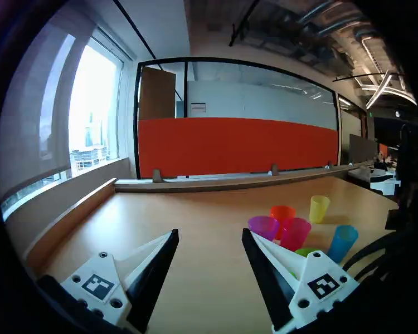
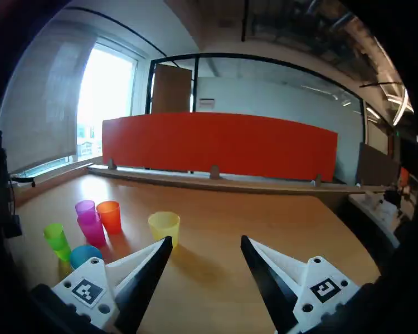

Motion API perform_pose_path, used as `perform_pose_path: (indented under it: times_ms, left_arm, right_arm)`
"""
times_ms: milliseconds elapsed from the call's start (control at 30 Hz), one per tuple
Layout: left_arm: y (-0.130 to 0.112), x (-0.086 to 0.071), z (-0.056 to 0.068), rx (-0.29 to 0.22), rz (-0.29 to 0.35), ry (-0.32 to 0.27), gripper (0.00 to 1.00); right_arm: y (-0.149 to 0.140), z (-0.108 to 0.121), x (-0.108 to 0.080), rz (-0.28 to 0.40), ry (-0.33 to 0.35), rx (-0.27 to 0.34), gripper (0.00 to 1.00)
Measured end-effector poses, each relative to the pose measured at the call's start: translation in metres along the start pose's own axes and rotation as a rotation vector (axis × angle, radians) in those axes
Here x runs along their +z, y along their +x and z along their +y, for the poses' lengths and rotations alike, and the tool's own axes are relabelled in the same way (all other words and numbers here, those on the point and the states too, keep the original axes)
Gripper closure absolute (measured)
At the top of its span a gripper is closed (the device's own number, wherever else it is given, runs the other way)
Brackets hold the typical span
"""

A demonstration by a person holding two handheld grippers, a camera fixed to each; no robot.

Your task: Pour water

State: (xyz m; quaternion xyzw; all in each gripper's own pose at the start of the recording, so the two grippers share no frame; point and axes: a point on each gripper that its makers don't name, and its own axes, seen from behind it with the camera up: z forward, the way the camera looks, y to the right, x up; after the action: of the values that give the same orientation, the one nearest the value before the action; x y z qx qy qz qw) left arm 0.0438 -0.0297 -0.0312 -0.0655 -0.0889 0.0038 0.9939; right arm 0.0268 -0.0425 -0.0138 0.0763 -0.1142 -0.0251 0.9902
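In the left gripper view, a bright window [image 1: 92,117] fills the left of the frame and a red partition [image 1: 237,145] runs across the middle behind the wooden table [image 1: 209,206]. At the bottom centre my left gripper [image 1: 209,232] hangs over the tabletop with its fingers spread wide and nothing between them. The cups stand in a loose cluster at the lower right: purple cup [image 1: 263,226], orange cup [image 1: 282,213], pink cup [image 1: 295,232], a sliver of green cup [image 1: 305,251] half hidden behind my finger, then yellow cup [image 1: 319,208] and blue cup [image 1: 343,242] farthest right. In the right gripper view the same cluster sits at the lower left: green cup [image 2: 56,236] first, then purple cup [image 2: 85,207], blue cup [image 2: 84,255] low down beside my finger, pink cup [image 2: 92,227] and orange cup [image 2: 109,216]. The yellow cup [image 2: 164,225] stands apart, just beyond the tip of one finger. My right gripper [image 2: 206,239], at the bottom centre, is also wide apart and grips nothing. I cannot tell whether any cup has water in it.
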Motion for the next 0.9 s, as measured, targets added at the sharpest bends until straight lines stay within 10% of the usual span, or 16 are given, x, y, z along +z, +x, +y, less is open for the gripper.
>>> perform_pose_path:
  times_ms: [900]
  left_arm:
    - [0.029,0.011,0.033,-0.026,0.125,0.004,0.16]
  right_arm:
    - [0.033,0.033,-0.008,0.217,-0.162,0.035,0.04]
